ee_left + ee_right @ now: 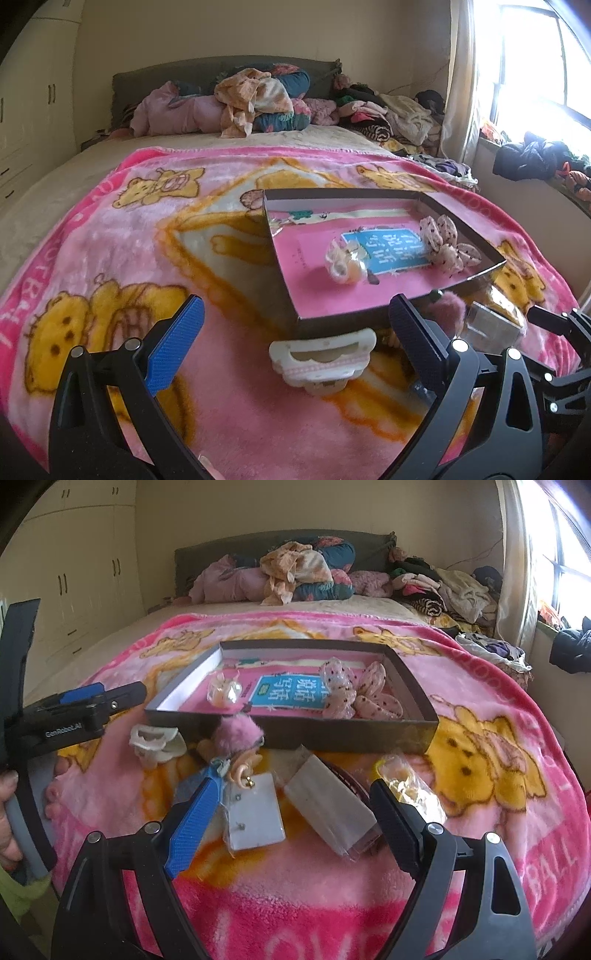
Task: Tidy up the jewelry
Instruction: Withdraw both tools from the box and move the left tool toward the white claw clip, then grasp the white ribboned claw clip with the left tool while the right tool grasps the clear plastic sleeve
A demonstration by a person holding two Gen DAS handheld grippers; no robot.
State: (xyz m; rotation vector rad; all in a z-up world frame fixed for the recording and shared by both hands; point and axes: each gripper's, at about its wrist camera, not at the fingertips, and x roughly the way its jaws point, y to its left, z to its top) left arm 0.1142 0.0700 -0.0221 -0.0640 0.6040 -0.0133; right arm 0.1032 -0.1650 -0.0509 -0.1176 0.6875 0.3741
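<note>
A shallow dark box [334, 319] [347, 734] sits on the pink bear blanket and holds spotted bows [448, 240] [364, 696] and a pale bow clip [345, 264] [223, 690]. My left gripper [295, 339] is open above a white claw hair clip [323, 360] [157, 744] lying just in front of the box. My right gripper [291, 808] is open and empty above an earring card [255, 816] and a clear packet [332, 805]. A pink fluffy charm [238, 736] [448, 308] lies against the box front. A bagged gold piece [410, 786] lies to the right.
The pink blanket [480, 709] covers the near half of the bed. Piled clothes and pillows [306, 568] lie at the headboard, more clothes [454, 587] by the window. White wardrobes [85, 576] stand at the left. The left gripper body [70, 716] shows in the right wrist view.
</note>
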